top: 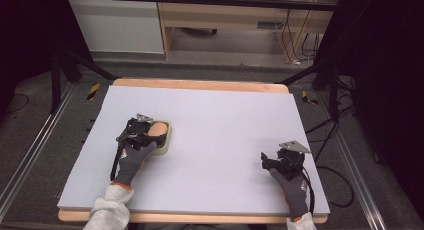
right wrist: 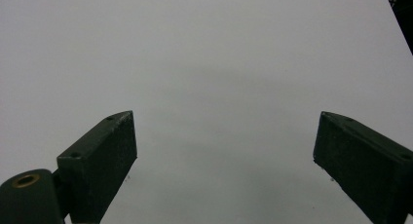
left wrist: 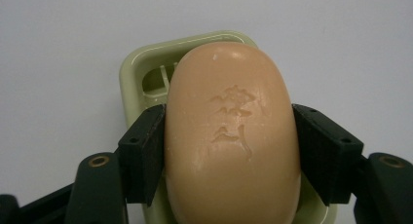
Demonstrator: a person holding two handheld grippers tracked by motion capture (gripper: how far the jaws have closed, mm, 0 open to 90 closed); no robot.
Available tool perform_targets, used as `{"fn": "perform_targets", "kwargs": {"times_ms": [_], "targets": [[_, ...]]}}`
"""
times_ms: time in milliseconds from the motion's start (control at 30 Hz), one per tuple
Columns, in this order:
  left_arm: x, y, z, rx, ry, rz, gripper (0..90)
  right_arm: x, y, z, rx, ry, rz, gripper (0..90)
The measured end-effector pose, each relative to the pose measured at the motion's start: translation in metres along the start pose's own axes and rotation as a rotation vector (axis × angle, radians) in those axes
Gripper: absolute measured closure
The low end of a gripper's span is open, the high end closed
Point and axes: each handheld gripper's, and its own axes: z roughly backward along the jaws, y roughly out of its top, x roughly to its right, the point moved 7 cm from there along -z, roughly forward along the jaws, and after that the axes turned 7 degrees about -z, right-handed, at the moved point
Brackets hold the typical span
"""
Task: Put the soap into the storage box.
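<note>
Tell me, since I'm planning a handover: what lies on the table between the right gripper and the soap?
Nothing: in the high view, bare table separates the right gripper from the soap.

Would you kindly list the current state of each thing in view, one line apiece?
Soap bar: clamped between the left jaws, over the dish.
Soap dish: upright on the table, soap above it.
Left gripper: shut on the soap bar.
Right gripper: open, holding nothing, over bare table.
</note>
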Motion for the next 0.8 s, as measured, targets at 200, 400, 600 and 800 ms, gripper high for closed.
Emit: {"fn": "perform_targets", "kwargs": {"times_ms": [200, 400, 600, 800], "targets": [[0.000, 0.000, -0.001, 0.001, 0.009, -0.001, 31.7, 0.000, 0.000, 0.000, 0.000, 0.000, 0.000, 9.0], [0.001, 0.000, 0.000, 0.003, 0.022, -0.003, 31.3, -0.001, 0.000, 0.001, -0.002, 0.006, -0.004, 8.8], [0.001, 0.005, 0.008, 0.050, 0.001, 0.018, 26.6, -0.001, -0.001, 0.001, -0.006, 0.002, -0.002, 8.5], [0.004, 0.004, 0.023, 0.080, -0.011, 0.001, 23.9, 0.002, 0.000, 0.004, 0.003, 0.000, -0.012, 7.9]]}}
